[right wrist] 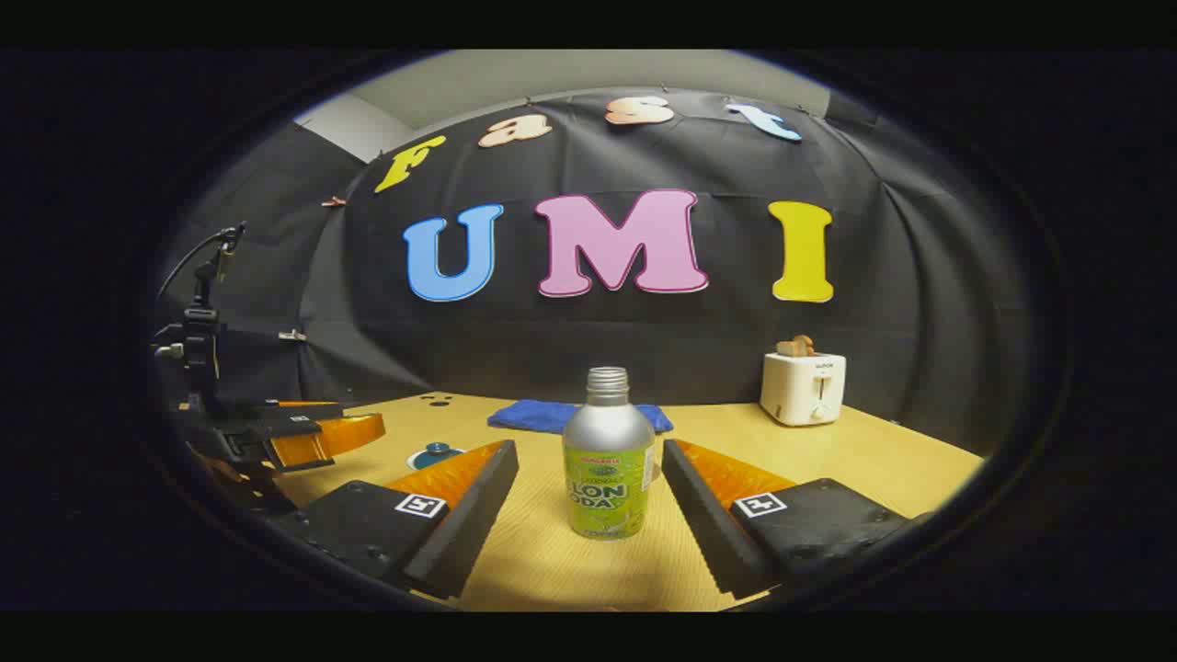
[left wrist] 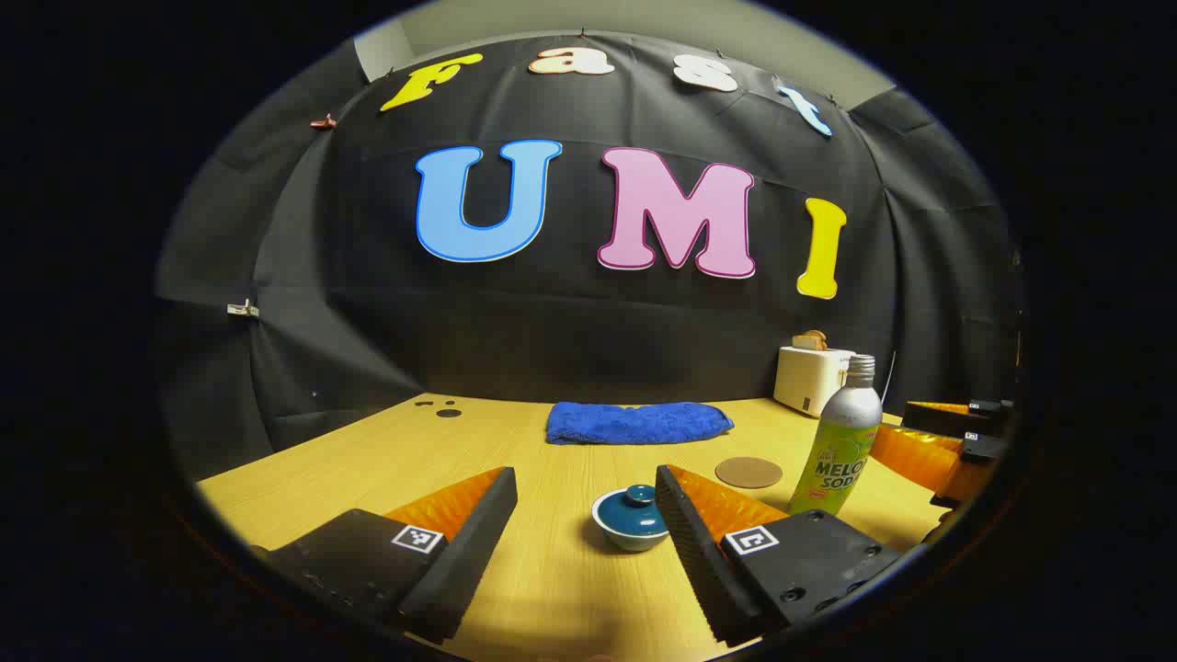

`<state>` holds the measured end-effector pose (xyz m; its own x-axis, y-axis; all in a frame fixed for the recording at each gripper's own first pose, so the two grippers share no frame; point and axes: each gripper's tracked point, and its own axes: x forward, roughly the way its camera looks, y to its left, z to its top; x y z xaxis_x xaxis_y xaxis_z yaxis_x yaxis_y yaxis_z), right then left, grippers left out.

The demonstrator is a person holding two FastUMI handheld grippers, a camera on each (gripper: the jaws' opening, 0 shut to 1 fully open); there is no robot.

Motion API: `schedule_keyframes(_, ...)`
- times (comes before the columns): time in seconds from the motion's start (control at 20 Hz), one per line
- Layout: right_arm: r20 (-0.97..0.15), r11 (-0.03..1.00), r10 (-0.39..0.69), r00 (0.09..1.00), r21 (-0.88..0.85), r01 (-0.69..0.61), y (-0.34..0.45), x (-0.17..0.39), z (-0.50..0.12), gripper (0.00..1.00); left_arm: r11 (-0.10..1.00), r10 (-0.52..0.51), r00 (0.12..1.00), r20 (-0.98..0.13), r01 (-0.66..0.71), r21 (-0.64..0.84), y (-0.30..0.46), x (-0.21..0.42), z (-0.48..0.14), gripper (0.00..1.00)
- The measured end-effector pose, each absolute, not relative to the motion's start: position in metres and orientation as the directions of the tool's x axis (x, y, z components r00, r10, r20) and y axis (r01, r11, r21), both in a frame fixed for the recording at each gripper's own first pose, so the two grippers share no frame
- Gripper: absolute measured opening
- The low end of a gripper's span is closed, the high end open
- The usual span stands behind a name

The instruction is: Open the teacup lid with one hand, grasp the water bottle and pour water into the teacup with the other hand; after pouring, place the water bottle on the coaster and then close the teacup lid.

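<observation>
A: Where do we stand? In the left gripper view our left gripper [left wrist: 586,501] is spread wide with nothing between its fingers, and the teacup [left wrist: 631,520] sits low in the centre of the frame, just beside the right-hand finger, with its lid [left wrist: 636,498] on.

B: So we judge the lid step not yet done. In the right gripper view our right gripper [right wrist: 588,483] is wide open too, and the water bottle [right wrist: 608,457] stands upright in the middle of the frame, in line with the gap but clear of both fingers. Its cap appears to be off.

A: Then the bottle isn't grasped, and we see no sign of pouring. The coaster [left wrist: 748,473] lies bare, right of centre in the left gripper view, between teacup and bottle.

B: By our reckoning everything is left: lift the lid, grip and pour, set the bottle on the coaster, close the cup.

A: Agreed. The blue cloth [left wrist: 637,422] and toaster [right wrist: 803,387] sit further back on the table [left wrist: 368,460], out of our way.
</observation>
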<state>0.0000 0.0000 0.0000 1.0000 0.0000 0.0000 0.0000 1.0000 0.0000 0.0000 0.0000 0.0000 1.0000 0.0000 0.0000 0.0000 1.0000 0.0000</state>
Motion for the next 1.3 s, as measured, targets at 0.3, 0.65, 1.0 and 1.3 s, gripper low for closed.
schedule_keyframes(0.3,-0.026,1.000,-0.014,1.000,0.022,0.014,-0.008,0.001,-0.010,0.98,1.000,-0.014,1.000,-0.024,0.013,-0.012,-0.004,0.005,-0.009,0.96)
schedule_keyframes(0.65,-0.049,1.000,-0.029,0.998,-0.004,0.029,-0.011,0.001,-0.021,0.98,1.000,-0.007,0.999,-0.043,0.007,0.007,0.000,-0.002,-0.018,0.95)
schedule_keyframes(1.0,-0.056,0.999,-0.036,0.998,0.039,0.038,-0.013,0.003,-0.023,0.98,0.999,-0.034,0.996,-0.081,0.033,-0.015,-0.009,0.009,-0.027,0.96)
schedule_keyframes(1.3,-0.059,0.999,-0.040,0.997,0.028,0.042,-0.019,0.003,-0.026,0.98,0.998,-0.066,0.993,-0.093,0.067,0.007,-0.022,0.024,-0.033,0.94)
